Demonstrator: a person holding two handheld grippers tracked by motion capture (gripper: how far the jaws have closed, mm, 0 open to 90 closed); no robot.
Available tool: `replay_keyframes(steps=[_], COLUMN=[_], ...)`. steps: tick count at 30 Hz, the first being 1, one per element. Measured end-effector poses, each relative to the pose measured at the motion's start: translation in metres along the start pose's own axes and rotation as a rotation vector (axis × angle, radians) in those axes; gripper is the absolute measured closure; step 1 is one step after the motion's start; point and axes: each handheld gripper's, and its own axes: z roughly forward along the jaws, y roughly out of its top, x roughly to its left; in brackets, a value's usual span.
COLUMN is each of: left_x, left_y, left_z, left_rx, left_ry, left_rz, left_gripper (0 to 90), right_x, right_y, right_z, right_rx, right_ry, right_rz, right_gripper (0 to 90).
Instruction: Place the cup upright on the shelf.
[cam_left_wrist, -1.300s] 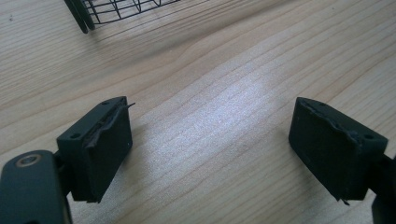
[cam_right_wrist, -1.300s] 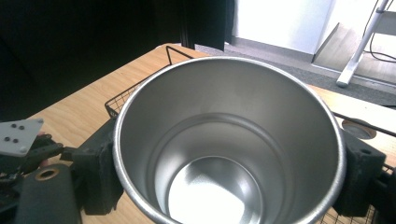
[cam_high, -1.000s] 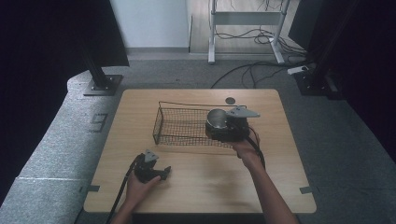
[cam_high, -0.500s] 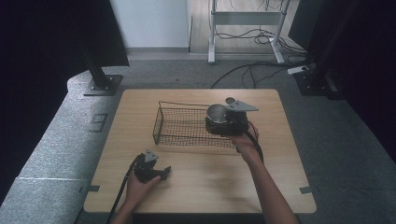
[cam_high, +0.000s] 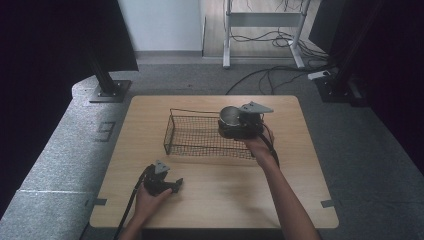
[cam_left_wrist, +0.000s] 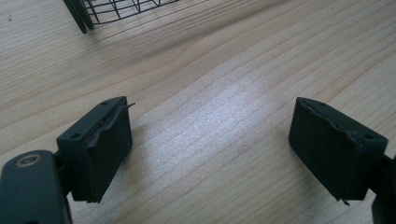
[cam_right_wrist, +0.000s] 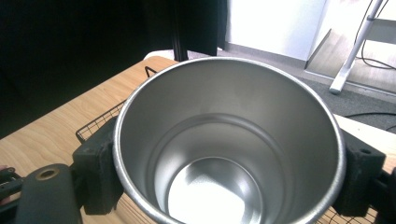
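Note:
A shiny steel cup (cam_right_wrist: 229, 144) sits clamped between the pads of my right gripper (cam_right_wrist: 229, 177), its empty inside facing the camera. From the high view the cup (cam_high: 229, 116) and right gripper (cam_high: 240, 125) hang over the right end of a black wire basket (cam_high: 195, 135). My left gripper (cam_high: 161, 183) rests on the wooden table (cam_high: 210, 205) near the front left. In the left gripper view it (cam_left_wrist: 210, 149) stands open, bare wood between its pads, a basket corner (cam_left_wrist: 116, 9) beyond.
The basket holds nothing else that I can see. A small dark disc (cam_high: 239, 102) lies behind the basket near the table's far edge. Black stands and cables sit on the floor beyond the table.
The right gripper has carried the cup a little farther back and up over the basket's right end. The left gripper has stayed put.

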Motion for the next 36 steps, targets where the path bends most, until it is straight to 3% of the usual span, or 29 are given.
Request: replay_keyframes(steps=[14, 36], left_x=[0.0, 0.0], left_y=[0.0, 0.0], left_z=[0.0, 0.0], left_rx=[-0.001, 0.0], left_ry=[-0.001, -0.001], left_rz=[0.001, 0.002], left_gripper=[13.3, 13.3], right_x=[-0.012, -0.024], right_y=[-0.005, -0.019], right_z=[0.034, 0.062], right_rx=[0.069, 0.134], right_ry=[-0.031, -0.065], right_rz=[0.021, 0.048], right_gripper=[15.8, 15.8])
